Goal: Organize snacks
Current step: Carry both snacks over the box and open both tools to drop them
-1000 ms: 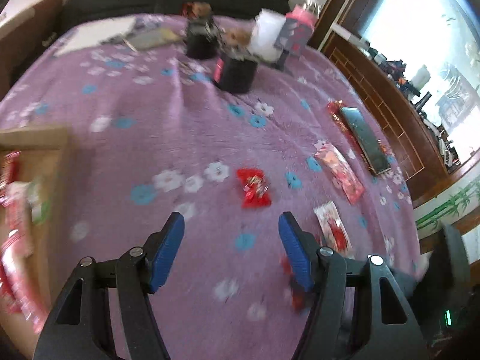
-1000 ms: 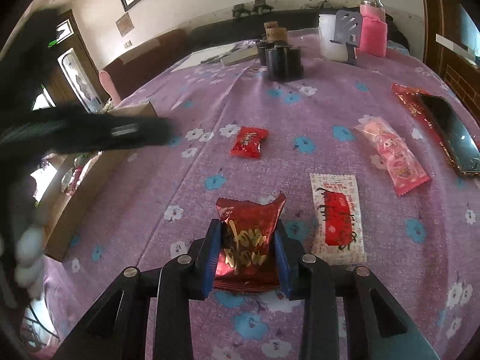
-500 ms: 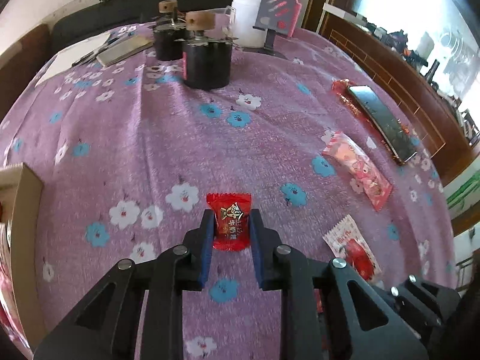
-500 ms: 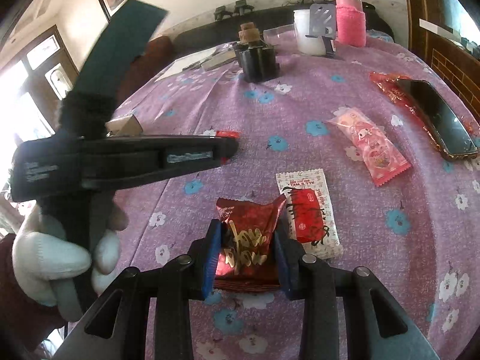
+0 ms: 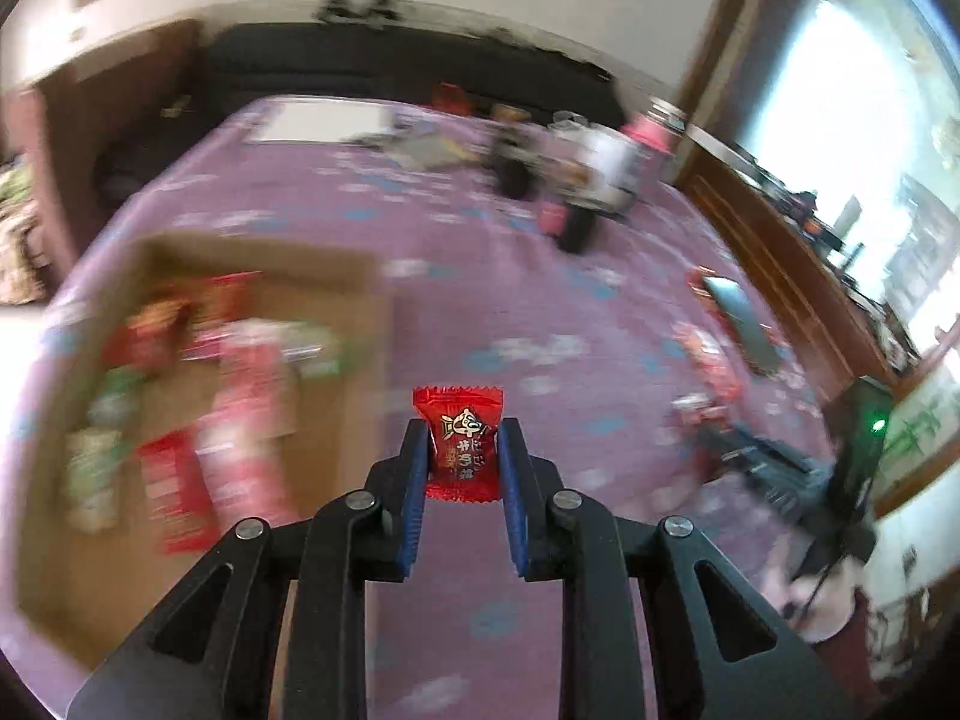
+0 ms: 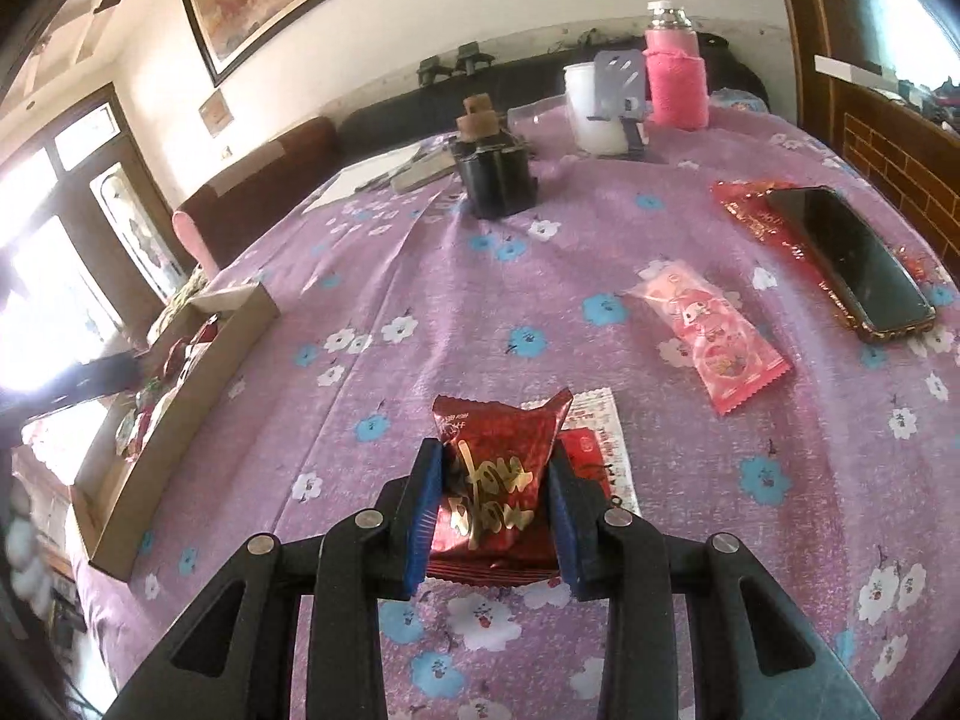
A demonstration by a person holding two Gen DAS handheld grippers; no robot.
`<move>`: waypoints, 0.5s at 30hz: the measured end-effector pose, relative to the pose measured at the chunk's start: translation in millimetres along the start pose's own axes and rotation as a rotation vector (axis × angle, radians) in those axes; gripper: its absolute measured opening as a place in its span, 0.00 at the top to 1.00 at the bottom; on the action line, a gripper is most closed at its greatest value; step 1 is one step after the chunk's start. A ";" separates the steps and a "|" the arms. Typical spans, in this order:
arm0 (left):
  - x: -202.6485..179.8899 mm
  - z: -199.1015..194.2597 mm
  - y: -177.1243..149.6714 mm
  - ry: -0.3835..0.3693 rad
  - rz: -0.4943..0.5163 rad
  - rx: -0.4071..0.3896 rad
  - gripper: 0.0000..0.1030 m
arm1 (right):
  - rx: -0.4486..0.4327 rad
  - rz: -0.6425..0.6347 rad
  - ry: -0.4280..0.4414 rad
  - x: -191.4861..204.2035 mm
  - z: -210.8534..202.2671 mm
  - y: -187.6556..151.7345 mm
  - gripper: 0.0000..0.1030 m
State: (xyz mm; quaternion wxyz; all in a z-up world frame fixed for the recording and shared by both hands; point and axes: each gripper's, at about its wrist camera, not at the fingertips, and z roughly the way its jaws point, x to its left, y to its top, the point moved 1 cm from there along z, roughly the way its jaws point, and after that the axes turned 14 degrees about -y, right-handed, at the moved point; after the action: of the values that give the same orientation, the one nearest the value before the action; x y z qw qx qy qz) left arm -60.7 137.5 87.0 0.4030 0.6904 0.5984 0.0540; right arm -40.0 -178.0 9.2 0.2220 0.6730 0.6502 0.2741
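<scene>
My left gripper [image 5: 461, 438] is shut on a small red candy [image 5: 459, 443] and holds it in the air, just right of the open cardboard box [image 5: 336, 267] that holds several snack packets. My right gripper [image 6: 495, 468] is shut on a dark red foil snack pack [image 6: 495, 480] above the purple flowered cloth. Under it lies a white and red sachet [image 6: 591, 438]. A pink snack packet [image 6: 708, 336] lies to the right. The box also shows in the right wrist view [image 6: 180, 414] at the left edge.
A phone [image 6: 849, 261] lies on a red wrapper [image 6: 753, 213] at the right. Black jars [image 6: 495, 171], a white cup [image 6: 594, 108] and a pink bottle [image 6: 672, 75] stand at the far end. Wooden furniture stands to the right.
My left gripper closed on the red candy, lifted it off the cloth and swung left toward the box. My right gripper still holds the foil pack, nearly in place.
</scene>
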 end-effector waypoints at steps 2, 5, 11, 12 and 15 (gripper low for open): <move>28.1 -17.6 -7.7 0.045 -0.038 -0.011 0.81 | -0.004 -0.004 -0.022 1.9 0.0 -0.2 0.67; 74.1 -39.1 -23.4 0.111 -0.117 -0.028 0.81 | -0.003 -0.031 -0.062 9.3 0.5 1.0 0.67; 119.7 -47.0 -45.3 0.152 -0.187 -0.018 0.80 | 0.005 -0.075 0.008 61.2 -20.5 8.7 0.67; 123.0 -45.4 -46.8 0.151 -0.192 -0.016 0.80 | 0.004 -0.102 0.025 77.7 -25.0 11.3 0.67; 128.2 -40.6 -49.5 0.158 -0.184 -0.011 0.80 | 0.001 -0.184 0.078 130.1 -32.8 20.6 0.67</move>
State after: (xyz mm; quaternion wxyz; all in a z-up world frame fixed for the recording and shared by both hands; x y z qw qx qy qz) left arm -86.4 266.9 31.1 0.3616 0.6240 0.6887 0.0744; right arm -45.6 -51.4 57.8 0.2204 0.5993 0.7176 0.2779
